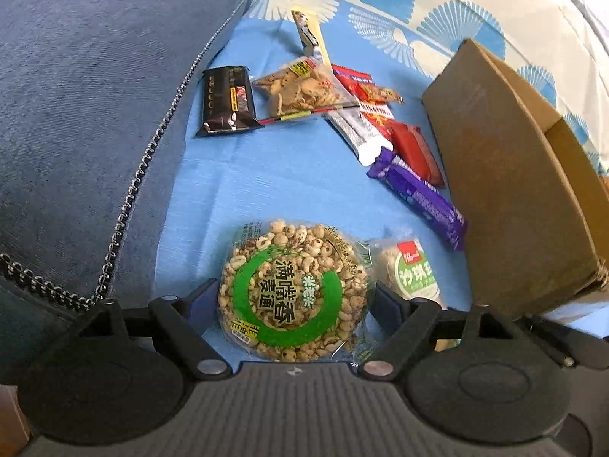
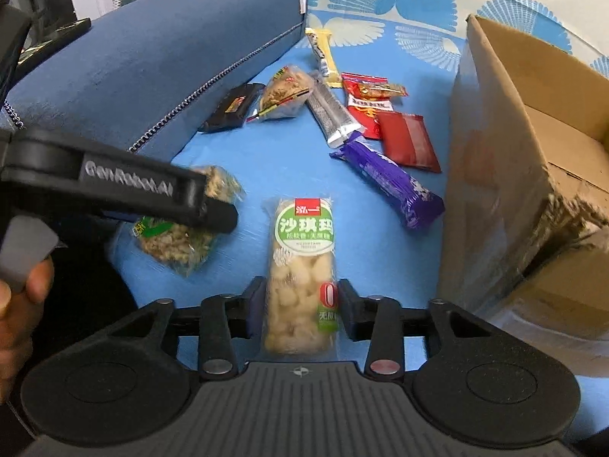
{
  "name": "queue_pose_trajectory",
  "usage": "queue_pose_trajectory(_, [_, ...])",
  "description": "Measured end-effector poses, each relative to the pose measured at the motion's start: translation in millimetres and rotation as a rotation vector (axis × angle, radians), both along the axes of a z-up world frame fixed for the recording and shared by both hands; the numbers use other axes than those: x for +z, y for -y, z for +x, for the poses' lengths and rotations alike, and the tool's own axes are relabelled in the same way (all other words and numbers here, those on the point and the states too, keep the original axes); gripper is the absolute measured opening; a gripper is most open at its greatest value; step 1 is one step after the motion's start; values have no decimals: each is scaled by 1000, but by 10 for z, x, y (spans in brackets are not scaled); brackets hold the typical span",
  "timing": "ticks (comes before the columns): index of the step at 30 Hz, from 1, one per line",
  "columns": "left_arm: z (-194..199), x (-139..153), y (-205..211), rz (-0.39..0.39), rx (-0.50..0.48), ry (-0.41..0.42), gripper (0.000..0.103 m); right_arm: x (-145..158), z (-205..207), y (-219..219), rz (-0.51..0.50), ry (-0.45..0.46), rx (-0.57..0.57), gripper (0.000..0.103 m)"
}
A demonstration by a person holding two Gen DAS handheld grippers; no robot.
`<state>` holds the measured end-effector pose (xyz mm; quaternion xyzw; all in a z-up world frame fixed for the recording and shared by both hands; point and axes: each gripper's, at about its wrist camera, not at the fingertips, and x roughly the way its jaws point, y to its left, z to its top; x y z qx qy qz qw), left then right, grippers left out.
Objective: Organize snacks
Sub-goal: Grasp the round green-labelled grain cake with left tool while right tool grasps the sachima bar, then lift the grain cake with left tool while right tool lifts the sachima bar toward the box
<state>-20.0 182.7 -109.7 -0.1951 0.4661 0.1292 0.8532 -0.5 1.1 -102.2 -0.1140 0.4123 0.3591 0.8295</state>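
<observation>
Left tool (image 1: 293, 297): fingers spread to either side of the round puffed-grain cake (image 1: 294, 292); contact appears likely but cannot be confirmed. Right tool (image 2: 300, 304): fingers apart, flanking the sachima bar (image 2: 302, 278) without clear contact. Both packets lie on the blue sheet (image 1: 297, 175). A purple bar (image 2: 388, 184) lies beside the open cardboard box (image 2: 506, 175), with other snacks behind it.

Bright, even daylight, soft shadows; strong fisheye warping and blur toward edges.
</observation>
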Motion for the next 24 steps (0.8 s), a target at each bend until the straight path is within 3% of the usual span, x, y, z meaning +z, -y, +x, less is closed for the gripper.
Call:
queue_pose_trajectory(11, [-19, -40, -22, -29, -13, -37, 90, -16, -23, -44, -3, 25, 44, 49])
queue_pose_trajectory(24, [20, -57, 35, 11, -41, -63, 91, -22, -4, -20, 4, 25, 22, 49])
